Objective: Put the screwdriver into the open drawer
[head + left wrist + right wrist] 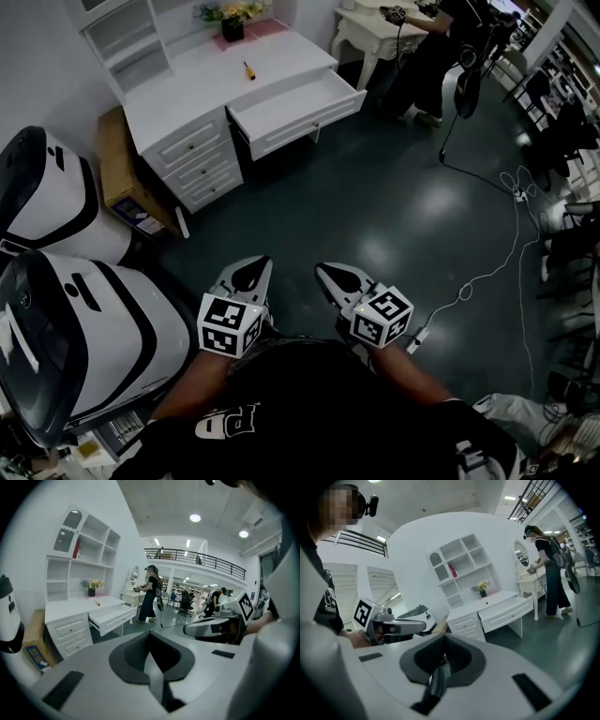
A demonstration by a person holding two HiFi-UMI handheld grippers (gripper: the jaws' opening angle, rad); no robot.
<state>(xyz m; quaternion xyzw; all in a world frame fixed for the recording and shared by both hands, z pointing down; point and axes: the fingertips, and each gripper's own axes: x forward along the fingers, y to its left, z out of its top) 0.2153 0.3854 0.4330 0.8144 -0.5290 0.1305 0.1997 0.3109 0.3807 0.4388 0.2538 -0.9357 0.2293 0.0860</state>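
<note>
A dark, glossy floor (375, 206) stretches between me and the white desk (187, 98), which stands against the wall beneath its shelf unit. The desk's wide drawer (295, 105) is pulled well out to the right of a stack of shut drawers. Low in the head view, well short of the desk, I hold the left gripper (251, 272) and the right gripper (330, 274) side by side, both aimed toward the furniture. Each one's jaws are pressed together and grip nothing. The screwdriver (249, 70) lies on the desktop just behind the open drawer, near a pot of flowers (232, 26). It shows too small for me to tell handle from tip.
</note>
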